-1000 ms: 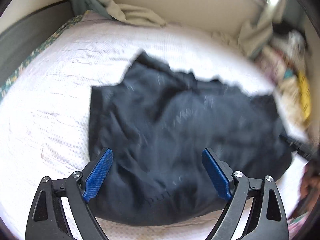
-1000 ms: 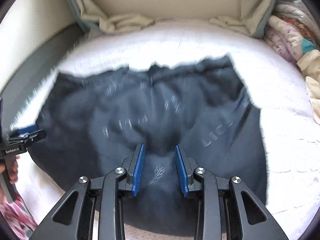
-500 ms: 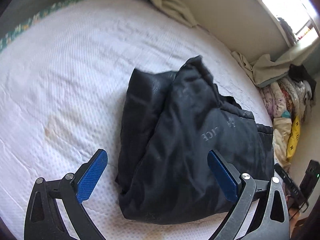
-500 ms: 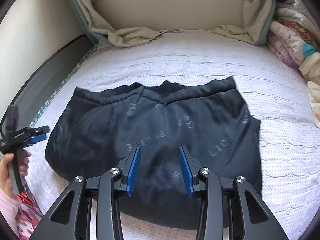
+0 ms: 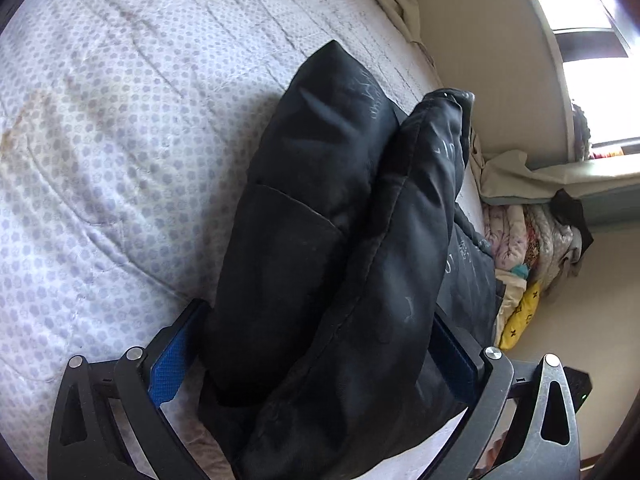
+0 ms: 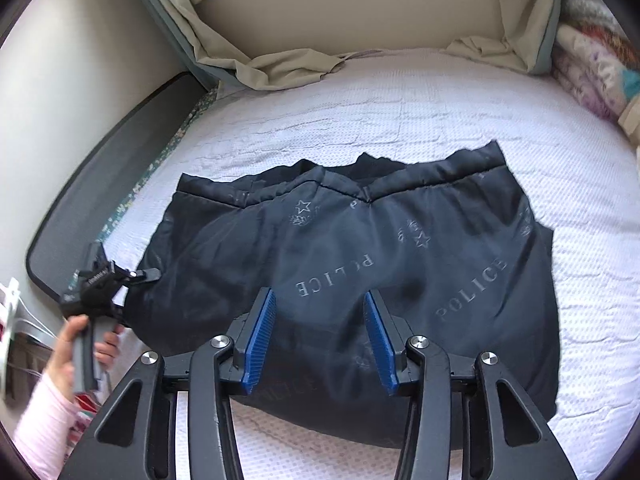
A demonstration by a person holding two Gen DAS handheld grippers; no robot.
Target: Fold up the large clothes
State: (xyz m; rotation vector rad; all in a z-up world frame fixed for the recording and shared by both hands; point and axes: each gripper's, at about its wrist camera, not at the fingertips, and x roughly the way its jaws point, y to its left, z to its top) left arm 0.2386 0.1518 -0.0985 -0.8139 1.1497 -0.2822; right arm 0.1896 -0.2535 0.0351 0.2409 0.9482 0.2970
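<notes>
Dark padded garment point(image 6: 360, 280) lies spread on the white quilted mattress point(image 6: 400, 120), roughly mid-bed, grey "POLICE" lettering + star marks showing on its upper side.

My left gripper point(image 5: 308, 364) is at the garment's left end, low to the bed. Its blue pads point(image 5: 168, 364) are spread wide w/ a thick double bulge of the fabric filling the gap btwn them; left pad sits just beside the cloth, right pad mostly hidden behind it. Jaws apart, not pinched down on it as far as I can see. From the right wrist view that same gripper point(image 6: 148, 276) shows touching the garment's left edge, my left hand point(image 6: 76, 344) round its handle, pink sleeve at the wrist.

My right gripper point(image 6: 320, 336) hovers over the garment's near edge, centre, pads parted w/ a clear gap, nothing btwn them.

Beige sheet point(image 6: 280, 68) is bunched at the bed's far end against the wall. Folded patterned blankets point(image 5: 532, 240) are stacked off the bed's right side.
</notes>
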